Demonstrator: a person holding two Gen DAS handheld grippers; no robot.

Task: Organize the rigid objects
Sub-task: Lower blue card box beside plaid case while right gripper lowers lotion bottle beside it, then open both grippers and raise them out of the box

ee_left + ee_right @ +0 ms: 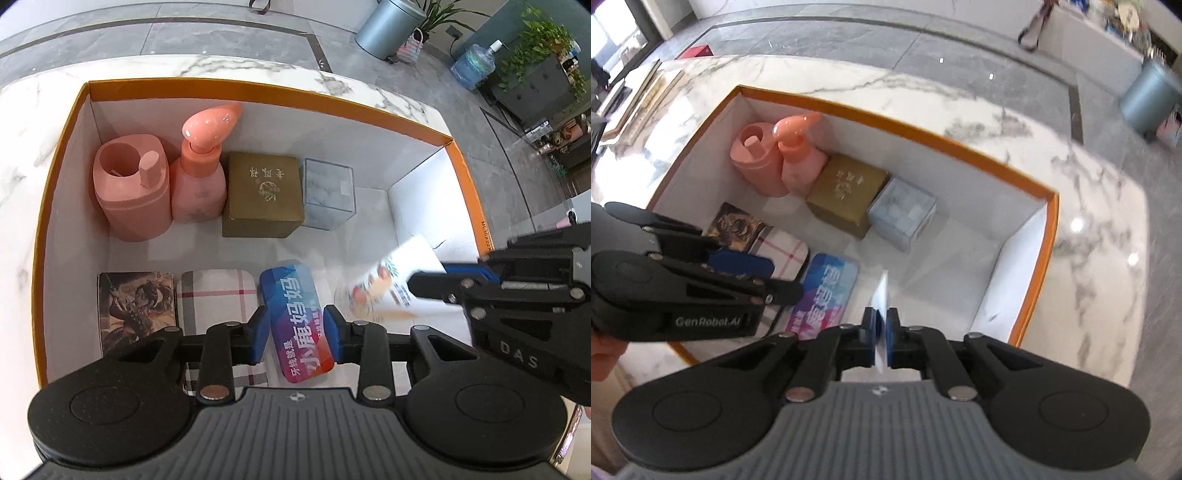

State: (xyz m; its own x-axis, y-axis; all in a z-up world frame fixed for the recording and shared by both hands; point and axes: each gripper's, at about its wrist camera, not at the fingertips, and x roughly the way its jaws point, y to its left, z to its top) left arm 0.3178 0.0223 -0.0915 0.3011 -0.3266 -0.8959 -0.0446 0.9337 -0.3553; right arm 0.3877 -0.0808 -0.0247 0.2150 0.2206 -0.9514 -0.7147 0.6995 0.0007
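The left gripper [295, 338] is sitting open astride the blue tin [295, 325] lying in the orange-rimmed box [258, 92]. The right gripper [882, 332], at its 3 o'clock, is pinching a thin white card [882, 295] edge-on above the box floor.

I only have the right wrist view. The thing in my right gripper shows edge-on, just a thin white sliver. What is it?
Observer: The left wrist view shows its face: a flat white card printed with colourful pictures, blurred.
Operator: And the left gripper, holding anything?
Observer: Its pads sit either side of the blue tin; contact is unclear.
Operator: What lies left of the plaid tin?
Observer: A box with a figure illustration, alongside the plaid tin.
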